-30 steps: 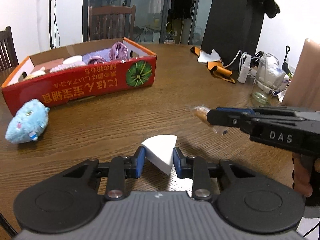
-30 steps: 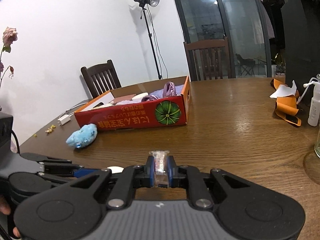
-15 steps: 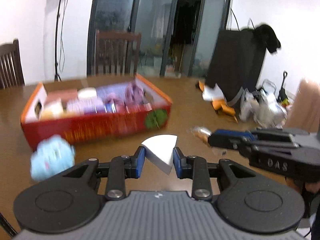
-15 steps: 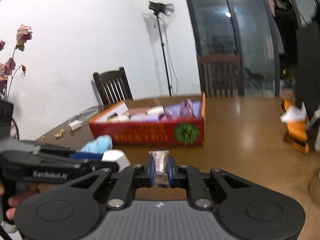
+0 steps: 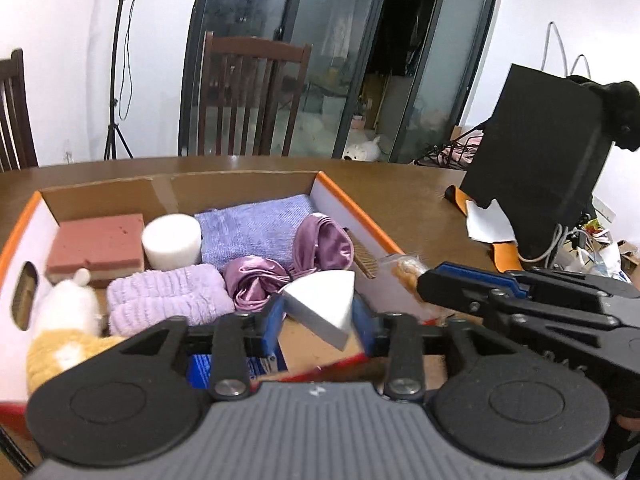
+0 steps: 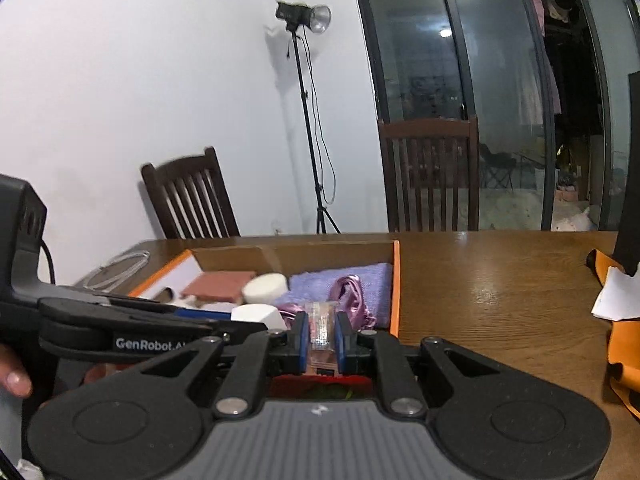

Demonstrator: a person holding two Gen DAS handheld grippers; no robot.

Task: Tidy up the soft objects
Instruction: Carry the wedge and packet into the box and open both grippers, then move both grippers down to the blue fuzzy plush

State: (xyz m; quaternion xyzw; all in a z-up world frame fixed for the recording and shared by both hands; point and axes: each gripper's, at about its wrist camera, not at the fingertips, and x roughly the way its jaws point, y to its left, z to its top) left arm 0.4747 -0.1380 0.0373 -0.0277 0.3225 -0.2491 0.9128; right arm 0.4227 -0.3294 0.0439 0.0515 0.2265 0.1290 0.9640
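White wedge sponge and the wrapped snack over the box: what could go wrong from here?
The left gripper is opening with the white wedge sponge tilted between its pads above the box's near edge; it may tumble onto the red front wall instead of landing inside.

The right gripper pinches the wrapped snack by thin plastic near the orange side wall; released here, it might fall outside.

The two grippers are close and could bump.

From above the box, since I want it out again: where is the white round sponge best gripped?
Grip the white round sponge across its curved side from above. It stands upright, flat face up, with the pink sponge and purple towel close on either side.
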